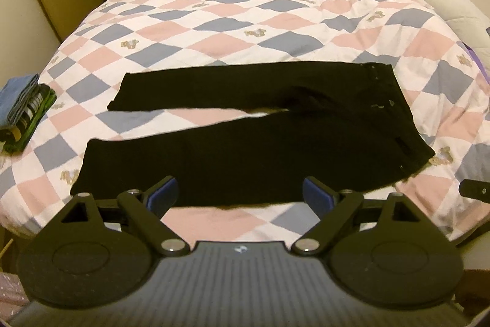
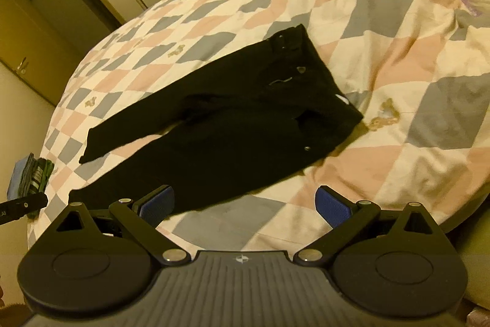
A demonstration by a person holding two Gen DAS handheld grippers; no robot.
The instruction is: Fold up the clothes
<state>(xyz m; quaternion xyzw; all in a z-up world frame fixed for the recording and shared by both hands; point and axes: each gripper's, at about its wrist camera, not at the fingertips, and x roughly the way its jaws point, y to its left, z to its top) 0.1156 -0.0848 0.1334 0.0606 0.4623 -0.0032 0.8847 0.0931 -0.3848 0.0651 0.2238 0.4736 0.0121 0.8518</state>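
While both sets of jaws stand spread wide and empty, the pair of black trousers (image 1: 260, 124) lies flat on the bed (image 1: 232, 14), which is covered by a quilt of pink, grey-blue and white diamonds with small bear prints. In the left wrist view the trousers stretch sideways across the bed, waistband to the right and both leg hems to the left, the two legs parted by a narrow wedge of quilt. The left gripper (image 1: 239, 195) hangs above the near edge of the bed, its blue-padded fingers (image 1: 318, 193) framing the lower edge of the nearer trouser leg; no cloth lies between them (whether the pads touch the fabric cannot be told).

From the right wrist view the trousers (image 2: 232, 118) run diagonally, waistband up and to the right, hems down to the left. The right gripper (image 2: 245, 204) sits just short of the nearer leg, whose edge passes beside the left blue pad (image 2: 156, 204), while the right pad is over bare quilt.

At the bed's far left edge rests a small stack of folded clothes (image 1: 23, 109), blue on top with striped and green pieces beneath, well apart from the trousers.
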